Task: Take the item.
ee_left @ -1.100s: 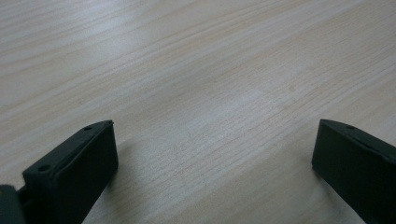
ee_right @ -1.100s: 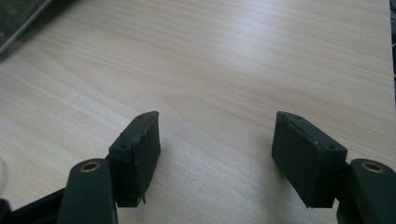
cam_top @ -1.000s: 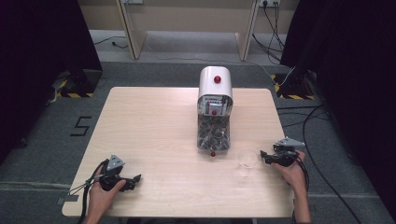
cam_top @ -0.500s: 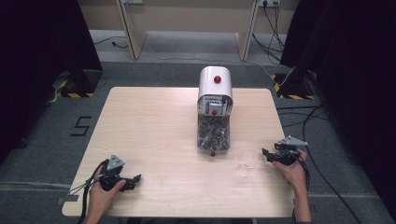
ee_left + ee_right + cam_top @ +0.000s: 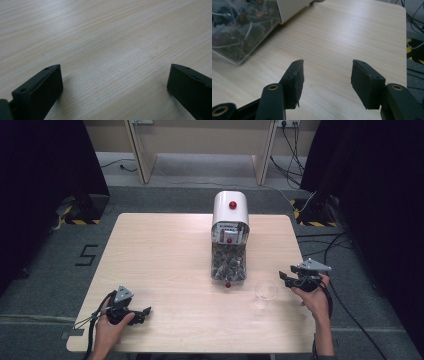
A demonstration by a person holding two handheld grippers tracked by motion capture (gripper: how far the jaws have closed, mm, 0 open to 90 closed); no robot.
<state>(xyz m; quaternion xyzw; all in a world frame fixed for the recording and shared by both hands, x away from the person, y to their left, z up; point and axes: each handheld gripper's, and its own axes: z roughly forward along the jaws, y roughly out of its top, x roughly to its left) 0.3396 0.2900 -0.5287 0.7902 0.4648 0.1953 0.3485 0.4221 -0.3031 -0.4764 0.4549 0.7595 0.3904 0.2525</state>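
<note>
The right gripper [image 5: 286, 279] sits just beside the cup [image 5: 265, 291], jaws apart, closing in, nothing between them. Next: slide around the cup and squeeze. The left gripper [image 5: 145, 310] rests wide apart, holding nothing.

Table [image 5: 165, 260] and its load

Light wood-grain top. A white-capped dispenser [image 5: 230, 240] with a clear bin stands right of centre; a clear cup [image 5: 265, 292] stands near its front, to the right, apart from it.

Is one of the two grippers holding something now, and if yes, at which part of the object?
Nothing is held. The right gripper has open jaws, empty, beside the clear cup. The left gripper is also open over bare table.
</note>
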